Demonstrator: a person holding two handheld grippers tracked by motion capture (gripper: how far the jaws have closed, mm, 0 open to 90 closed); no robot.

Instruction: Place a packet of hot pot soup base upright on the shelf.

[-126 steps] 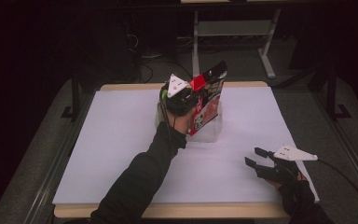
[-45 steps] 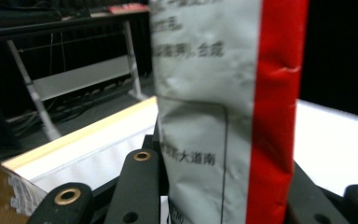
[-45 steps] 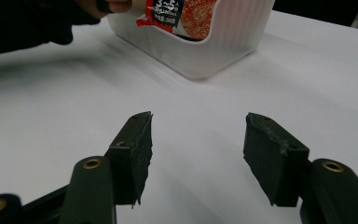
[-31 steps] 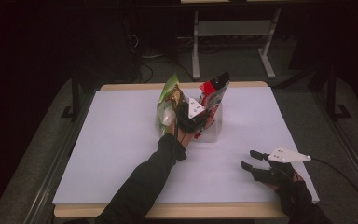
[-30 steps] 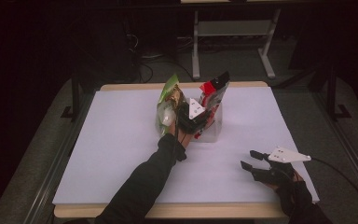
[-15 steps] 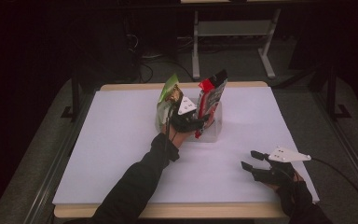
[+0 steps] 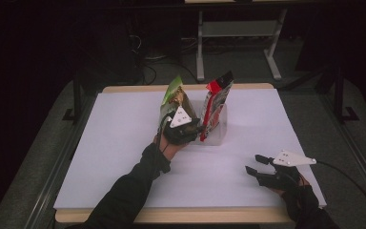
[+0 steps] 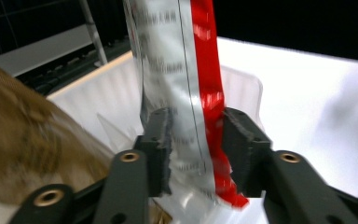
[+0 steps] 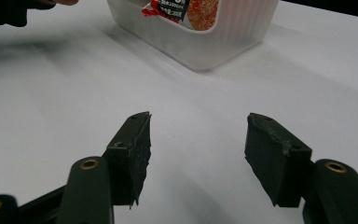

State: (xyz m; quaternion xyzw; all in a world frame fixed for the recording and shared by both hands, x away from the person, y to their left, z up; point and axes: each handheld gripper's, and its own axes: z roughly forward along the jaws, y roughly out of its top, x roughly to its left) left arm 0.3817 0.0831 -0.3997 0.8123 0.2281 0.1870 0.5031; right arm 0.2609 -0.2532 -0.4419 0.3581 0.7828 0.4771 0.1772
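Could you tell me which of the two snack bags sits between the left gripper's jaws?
The red-and-silver bag standing in the white bin; the green-topped brown bag stands to its left.

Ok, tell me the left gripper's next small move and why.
Probably lift the red-and-silver snack bag straight up. The left gripper has just closed on it, its pads pressing both sides, while the bag's lower end sits in the white ribbed bin beside the green-topped bag.
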